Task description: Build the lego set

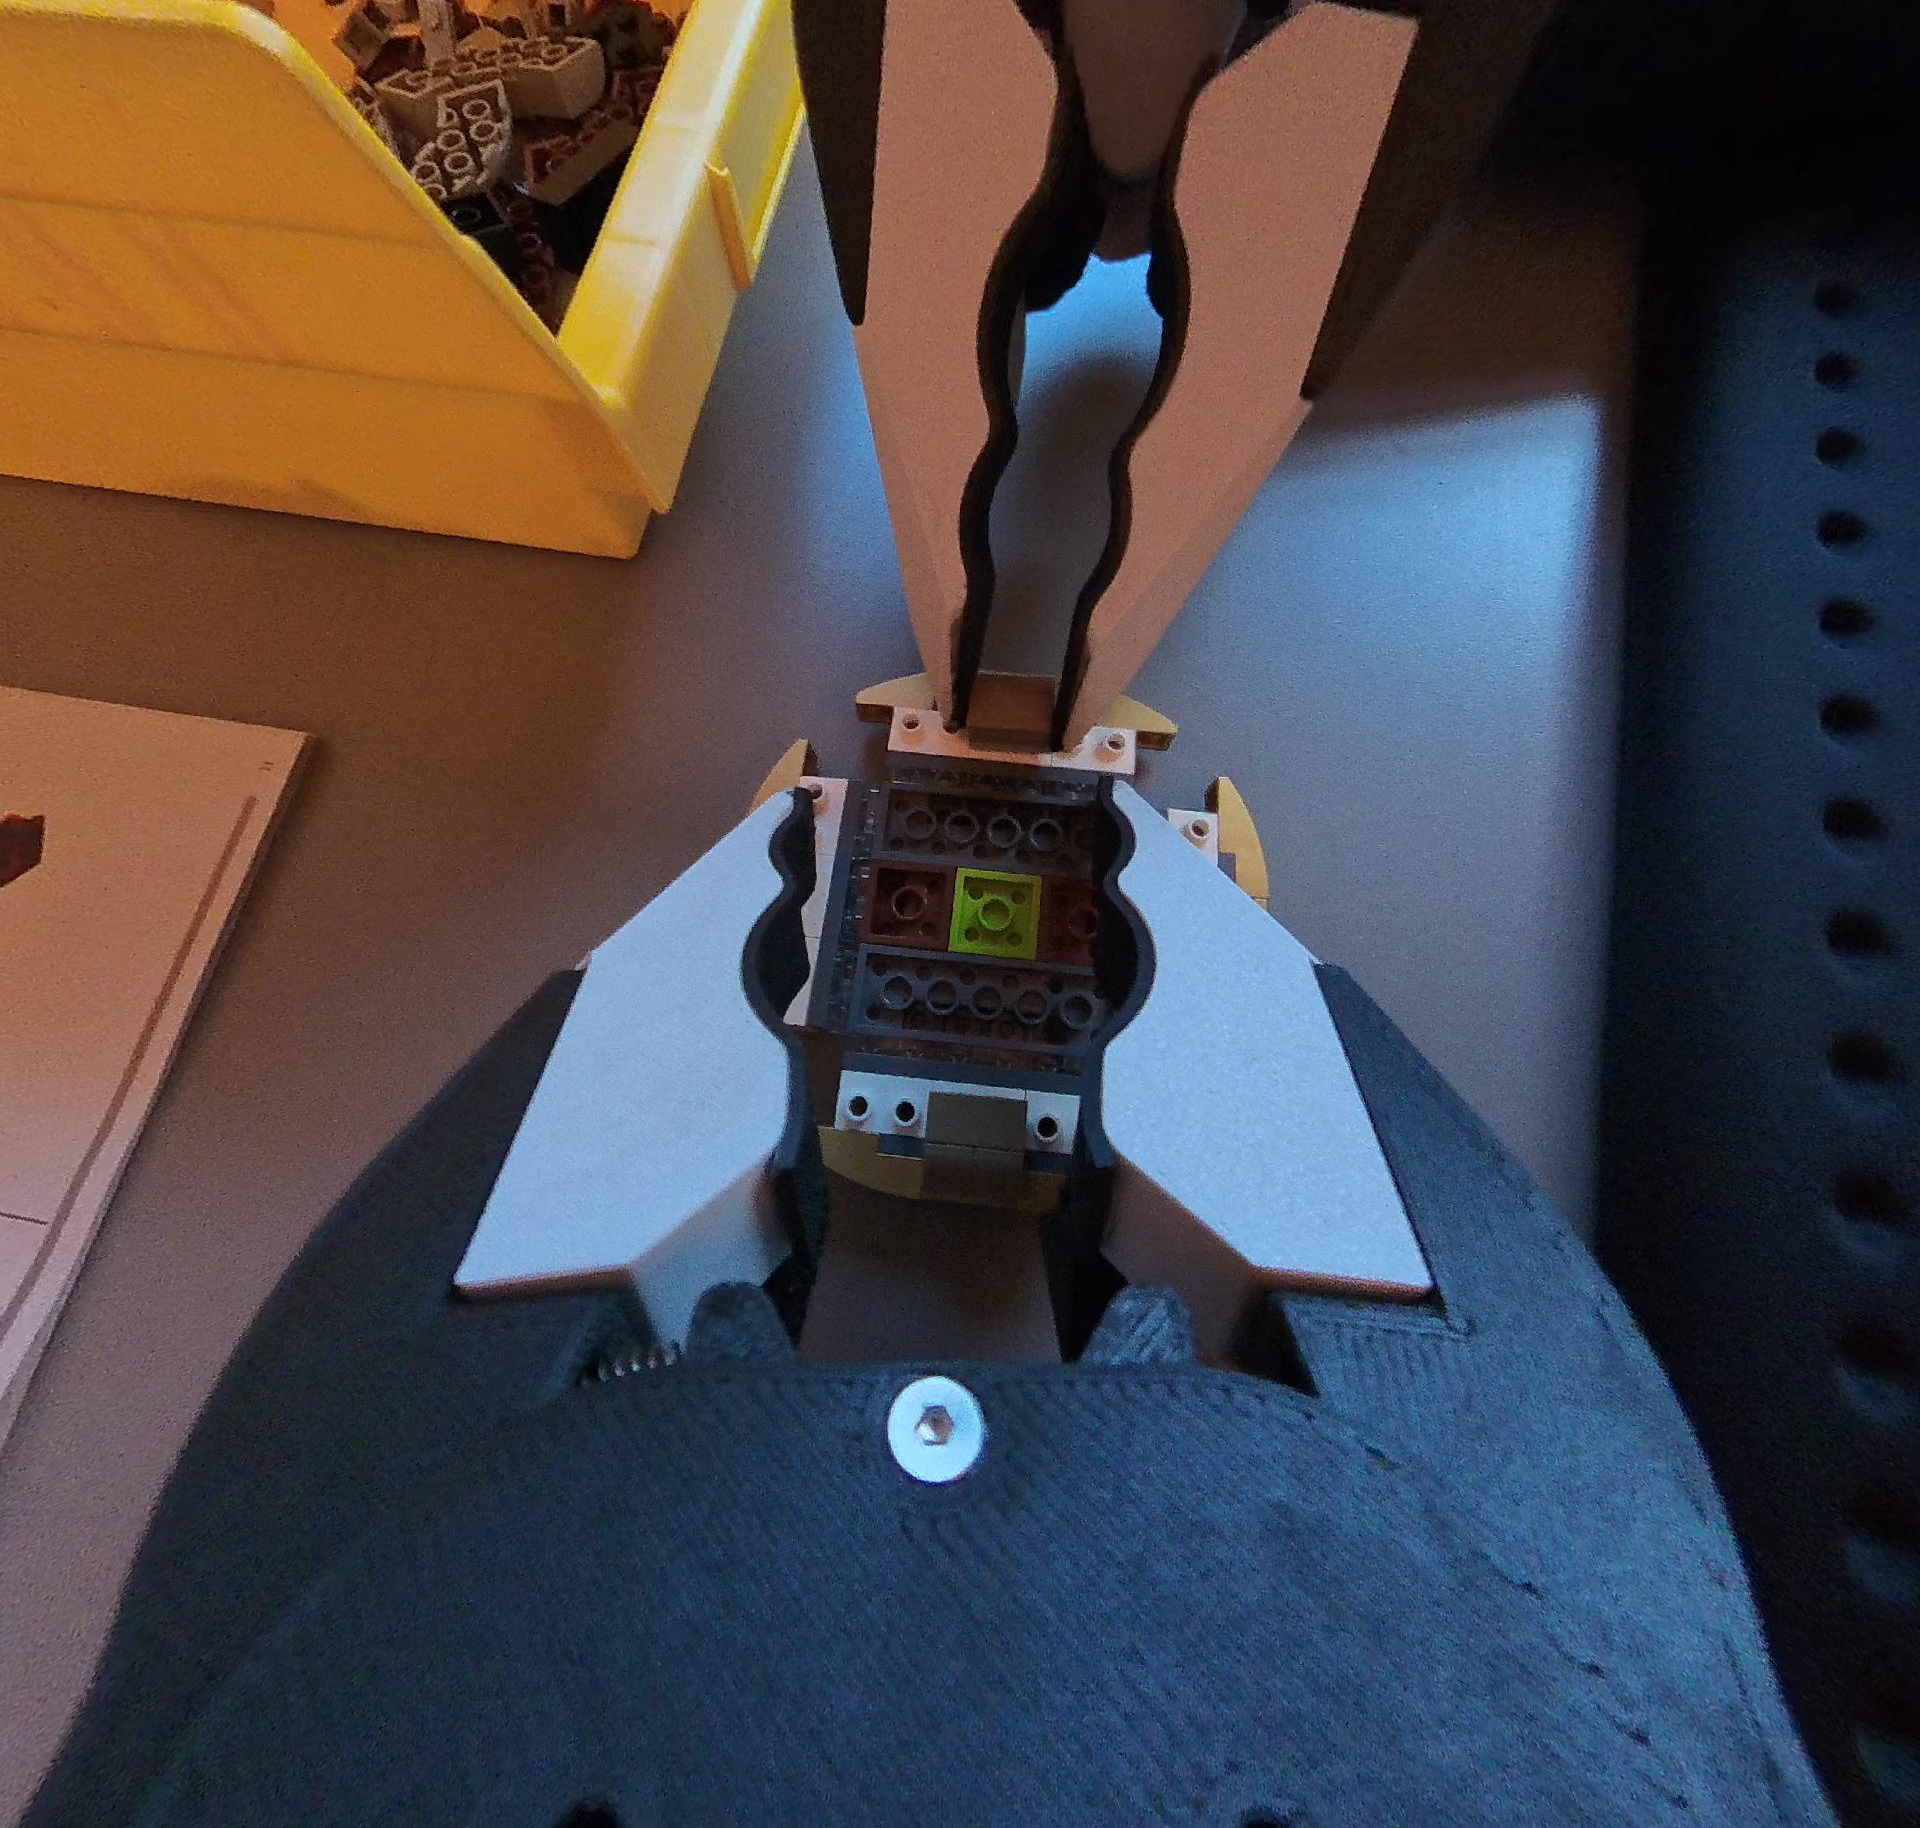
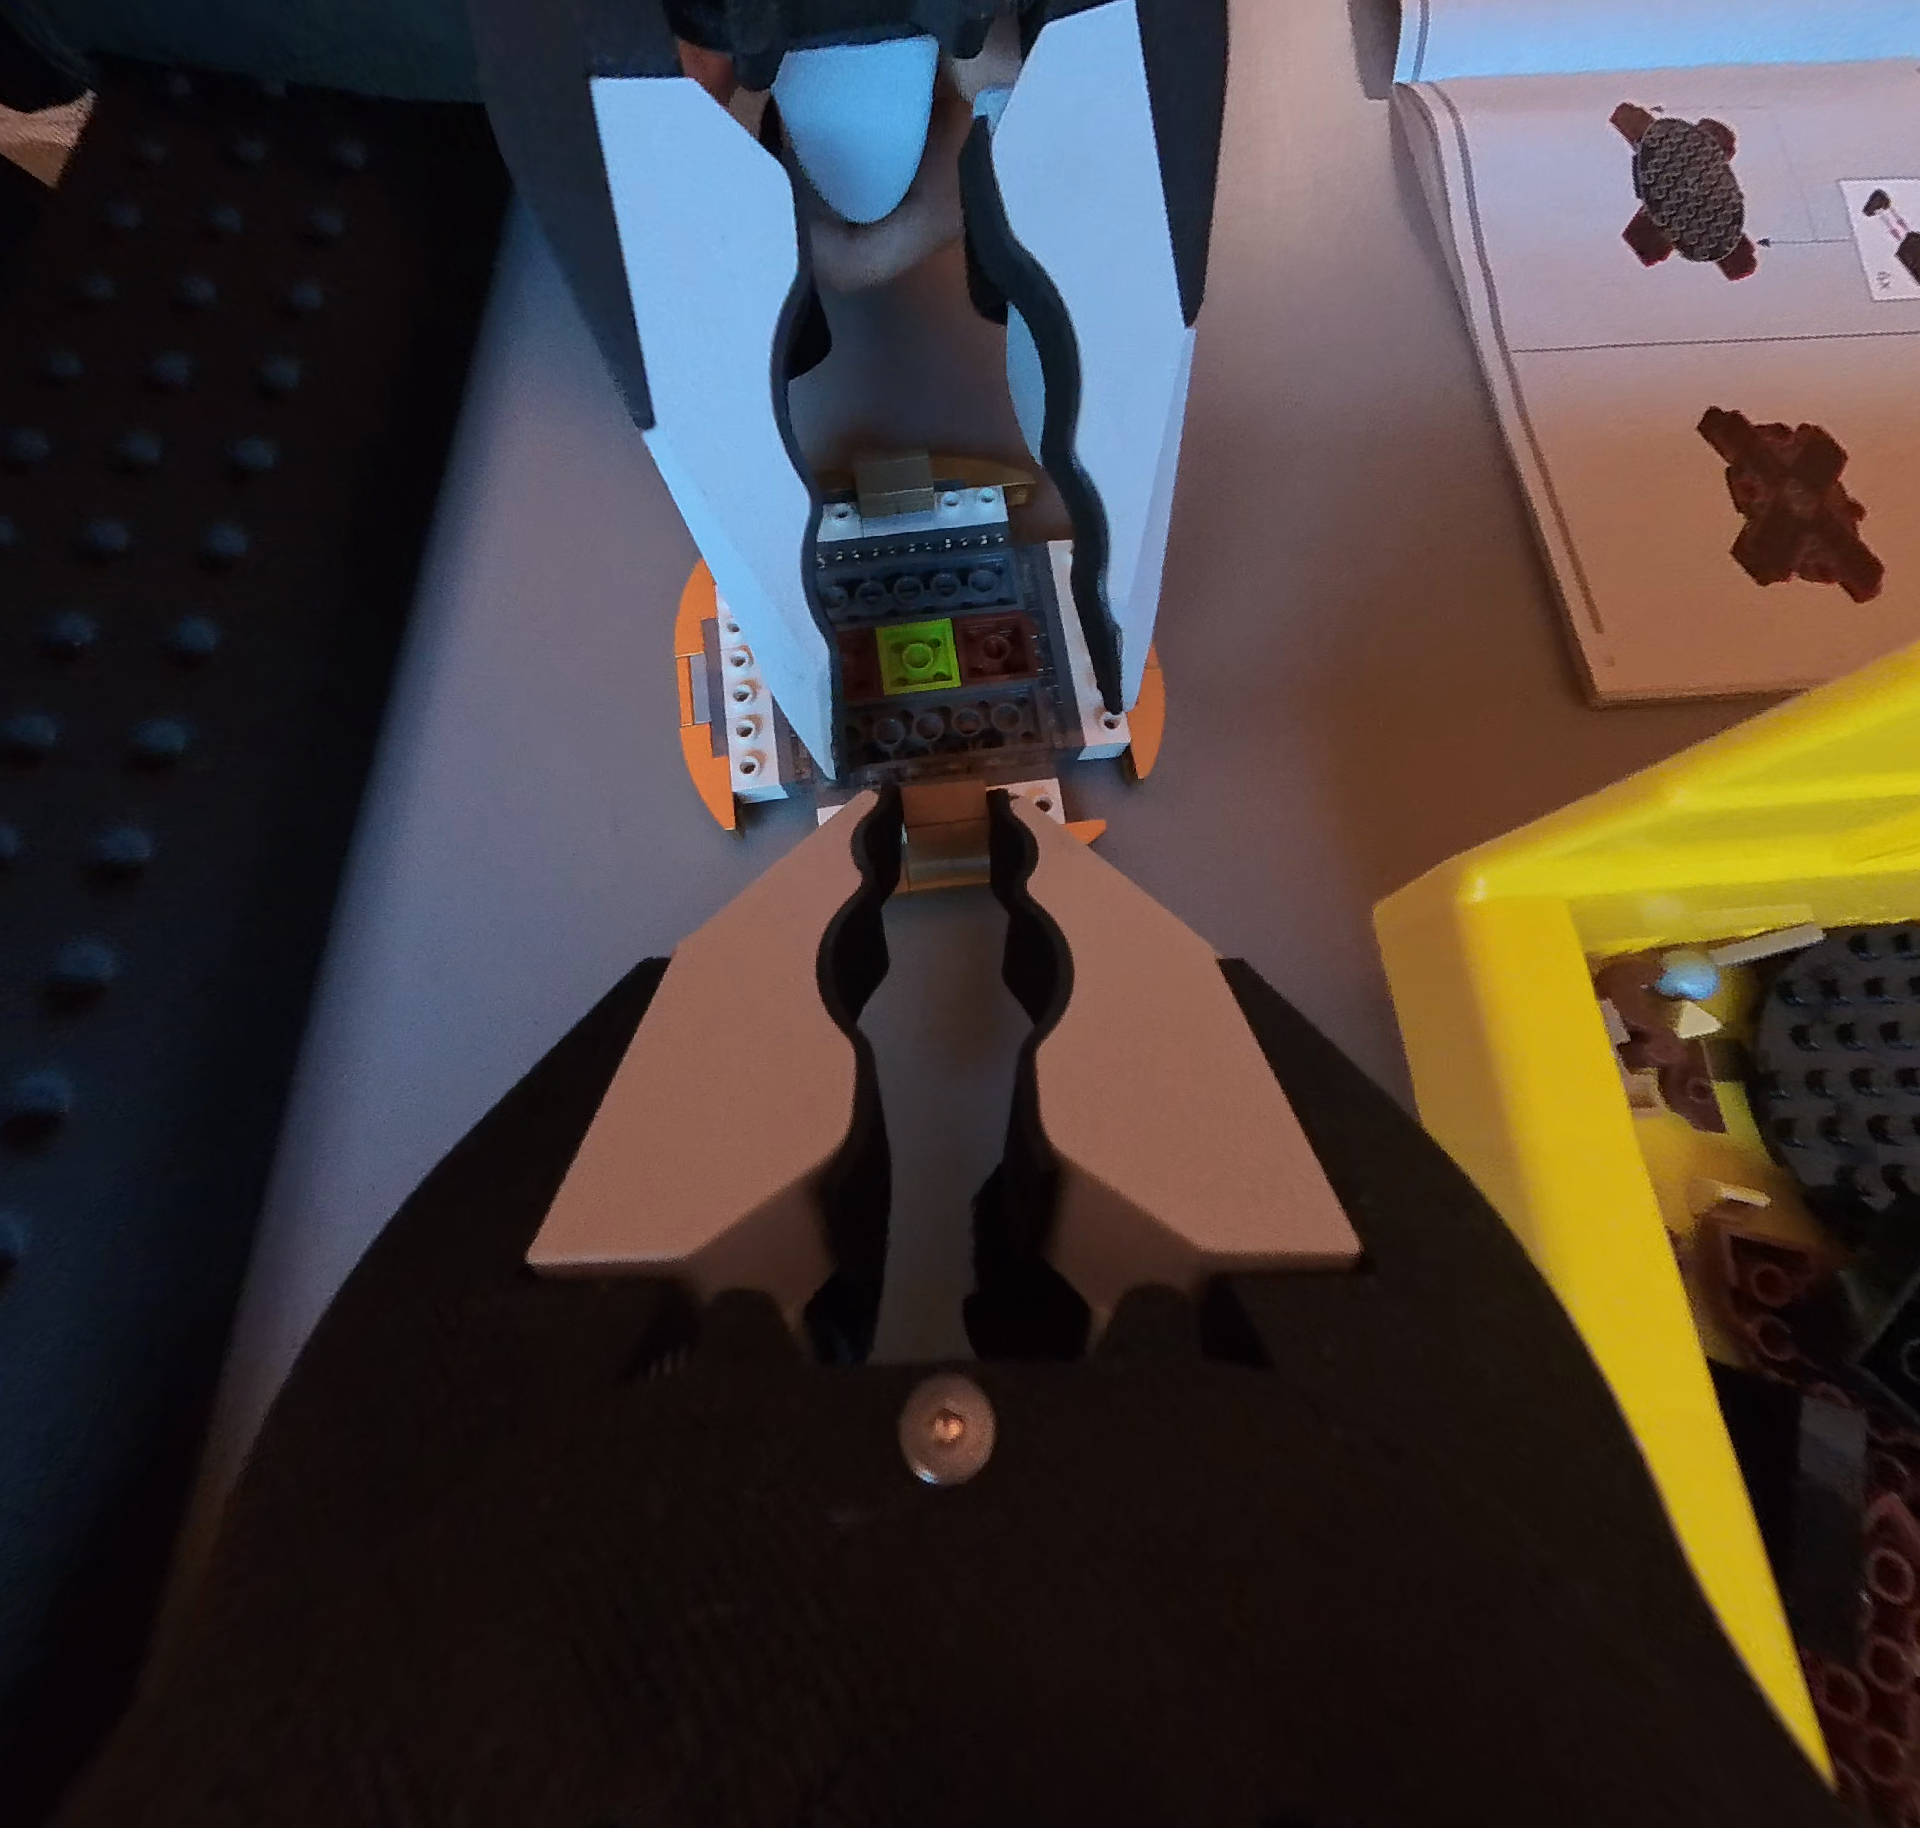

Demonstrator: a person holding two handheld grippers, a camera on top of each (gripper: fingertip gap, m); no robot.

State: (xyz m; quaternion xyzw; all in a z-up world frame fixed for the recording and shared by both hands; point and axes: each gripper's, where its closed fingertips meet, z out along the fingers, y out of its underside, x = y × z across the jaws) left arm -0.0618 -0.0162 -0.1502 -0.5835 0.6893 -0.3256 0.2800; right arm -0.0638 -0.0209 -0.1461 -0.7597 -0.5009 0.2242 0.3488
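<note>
Right now, in the left wrist view, the left hand-held gripper (image 1: 951, 931) is squeezing the lego model (image 1: 977, 937) from both sides, so the model sits tight between its fingers on the grey tabletop (image 1: 1403, 635). A bright green piece (image 1: 995, 911) shows in the middle of the model. Across from it, the right hand-held gripper (image 1: 1006, 713) pinches a small tan brick (image 1: 1010, 703) at the far end of the model. A yellow bin (image 1: 312, 324) full of loose bricks (brown, grey and tan ones) stands off to the side, and an instruction booklet (image 1: 125, 926) lies near the edge.

Next, in the right wrist view, the right hand-held gripper (image 2: 943, 810) has its tips pressed onto the tan brick (image 2: 943, 822), at the near end of the lego model (image 2: 925, 656). The left hand-held gripper (image 2: 971, 708) reaches in from the top and hugs the model. The instruction booklet (image 2: 1662, 376) lies open nearby, and the yellow bin (image 2: 1507, 1051) is close by.

I think the step is to push the tan brick on. To do it well, hold the model firm, line the brick up straight, and press down gently so nothing pops off.
</note>
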